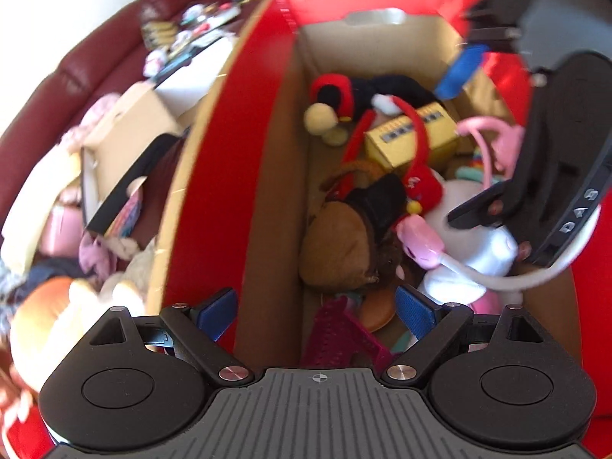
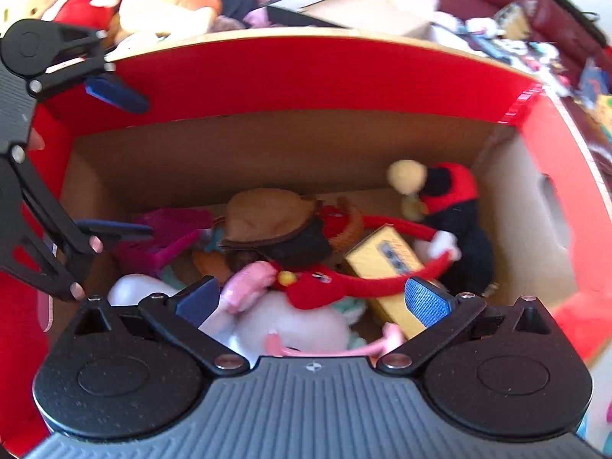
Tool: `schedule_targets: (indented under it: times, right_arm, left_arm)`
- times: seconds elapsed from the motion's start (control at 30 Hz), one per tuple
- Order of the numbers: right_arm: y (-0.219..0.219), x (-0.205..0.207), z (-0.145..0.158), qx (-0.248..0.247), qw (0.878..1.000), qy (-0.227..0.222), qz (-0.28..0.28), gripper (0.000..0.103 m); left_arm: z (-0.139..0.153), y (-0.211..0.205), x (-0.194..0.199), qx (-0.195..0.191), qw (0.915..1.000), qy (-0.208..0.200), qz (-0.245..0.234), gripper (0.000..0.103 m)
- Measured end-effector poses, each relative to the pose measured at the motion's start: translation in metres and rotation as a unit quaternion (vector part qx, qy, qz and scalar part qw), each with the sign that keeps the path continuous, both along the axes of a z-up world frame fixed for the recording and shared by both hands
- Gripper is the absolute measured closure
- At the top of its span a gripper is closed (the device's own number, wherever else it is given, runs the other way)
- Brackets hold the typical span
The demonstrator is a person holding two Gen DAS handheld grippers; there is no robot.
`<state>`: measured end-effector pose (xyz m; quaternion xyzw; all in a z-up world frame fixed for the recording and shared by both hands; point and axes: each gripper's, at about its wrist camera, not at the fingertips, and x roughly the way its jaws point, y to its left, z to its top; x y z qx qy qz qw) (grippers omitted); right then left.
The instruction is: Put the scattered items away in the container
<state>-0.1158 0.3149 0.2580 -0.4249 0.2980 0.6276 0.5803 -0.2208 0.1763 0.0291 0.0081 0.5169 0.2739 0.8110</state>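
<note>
A red cardboard box (image 1: 214,176) with a brown inside holds several toys: a black and red plush (image 1: 355,91), a yellow box (image 1: 413,134), a brown plush (image 1: 340,244), a red plush (image 2: 325,287) and a white plush (image 2: 290,325). My left gripper (image 1: 317,313) hovers open and empty over the box's near end. My right gripper (image 2: 317,298) is open and empty just above the toys. It also shows in the left wrist view (image 1: 550,153) at the right. The left gripper also shows in the right wrist view (image 2: 46,153) at the left.
A dark red sofa (image 1: 76,72) behind the box carries scattered toys, plush animals (image 1: 57,317), a cardboard box (image 1: 130,141) and small packets (image 1: 183,30). The red box wall (image 2: 306,76) stands between the grippers and that clutter.
</note>
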Motion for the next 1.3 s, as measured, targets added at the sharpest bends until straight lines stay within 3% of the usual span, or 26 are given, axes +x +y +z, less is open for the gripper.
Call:
schedule_targets:
  times: [0.2, 0.4, 0.67, 1.0, 1.3]
  right_arm:
    - [0.011, 0.002, -0.016, -0.022, 0.998, 0.056, 0.016, 0.0]
    - [0.012, 0.008, -0.022, -0.038, 0.995, 0.091, 0.004, 0.0]
    - [0.01, -0.002, -0.022, -0.031, 0.997, 0.069, 0.019, 0.0]
    - [0.009, 0.002, -0.023, -0.035, 0.995, 0.088, 0.015, 0.0]
    - [0.009, 0.0, -0.024, -0.038, 0.995, 0.087, 0.017, 0.0]
  left_arm:
    - [-0.003, -0.001, 0.002, -0.008, 0.9992, -0.013, -0.037, 0.008]
    - [-0.011, -0.009, 0.008, 0.015, 0.9985, -0.001, -0.052, 0.007]
    - [-0.015, -0.007, 0.012, 0.019, 0.998, 0.011, -0.059, 0.004]
    - [-0.024, -0.01, 0.02, 0.026, 0.9961, 0.04, -0.075, 0.0]
    - [-0.027, -0.009, 0.022, 0.036, 0.9957, 0.043, -0.075, 0.0]
